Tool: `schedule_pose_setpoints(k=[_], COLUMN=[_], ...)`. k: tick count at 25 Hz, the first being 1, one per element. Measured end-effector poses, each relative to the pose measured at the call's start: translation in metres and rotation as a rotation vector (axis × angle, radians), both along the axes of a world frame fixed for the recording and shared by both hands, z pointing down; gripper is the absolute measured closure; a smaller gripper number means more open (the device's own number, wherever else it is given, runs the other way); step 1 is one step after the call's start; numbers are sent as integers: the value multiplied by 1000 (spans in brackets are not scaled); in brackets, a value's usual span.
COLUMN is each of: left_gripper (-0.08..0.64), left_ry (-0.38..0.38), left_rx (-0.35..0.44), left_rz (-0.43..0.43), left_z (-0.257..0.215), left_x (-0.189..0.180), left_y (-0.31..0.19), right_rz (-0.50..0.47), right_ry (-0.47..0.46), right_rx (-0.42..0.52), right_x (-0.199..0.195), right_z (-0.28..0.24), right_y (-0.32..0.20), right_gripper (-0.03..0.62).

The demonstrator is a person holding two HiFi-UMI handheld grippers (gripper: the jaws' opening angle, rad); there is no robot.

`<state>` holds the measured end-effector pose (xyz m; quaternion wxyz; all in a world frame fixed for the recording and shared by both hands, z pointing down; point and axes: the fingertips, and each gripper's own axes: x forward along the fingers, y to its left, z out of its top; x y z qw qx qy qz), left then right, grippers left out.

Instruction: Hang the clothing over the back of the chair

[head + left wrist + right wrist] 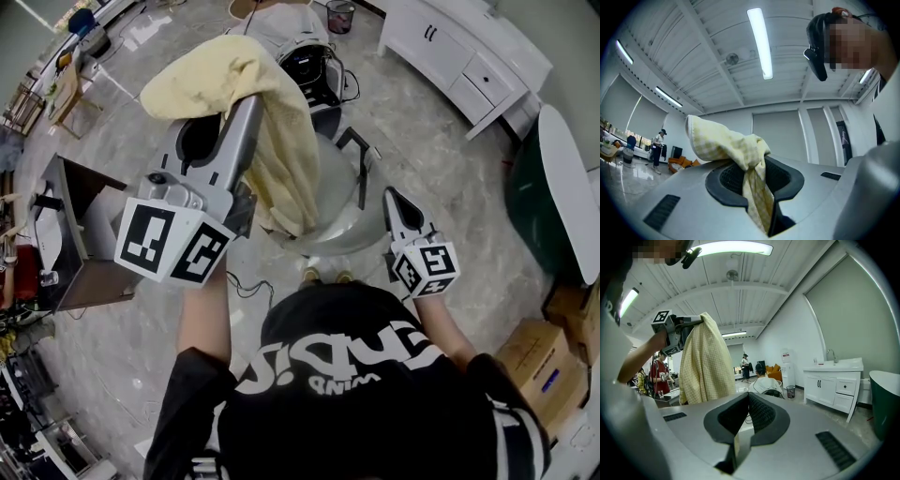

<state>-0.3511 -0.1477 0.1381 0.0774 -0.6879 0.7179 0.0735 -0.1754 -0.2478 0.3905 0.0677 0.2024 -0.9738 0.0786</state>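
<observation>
Overhead, left gripper (754, 174) pinches the cloth (246, 103) (yellow check) above the chair (342, 214); right gripper (393, 196) is closed, empty.

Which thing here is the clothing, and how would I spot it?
Start at the pale grey chair in the middle of the floor. Above it the left gripper grips a pale yellow checked garment hanging in folds: soft and yellow, unlike the hard grey chair and the white cabinet.

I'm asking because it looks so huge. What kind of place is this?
Probably a big workshop hall dressed up like a home: long ceiling lights, a white sink cabinet standing out in the open, and cardboard boxes lying around.
</observation>
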Motion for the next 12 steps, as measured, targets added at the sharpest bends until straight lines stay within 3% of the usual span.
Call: schedule_pose_setpoints(k=[12], left_gripper=[456], left_ry=[52], left_rx=[-71], left_rz=[90], left_z=[59], left_x=[5], left_y=[-39], right_rz=[69], right_ry=[1], right_rx=[1], right_x=[13], right_z=[-1], right_y=[-6], right_gripper=[578])
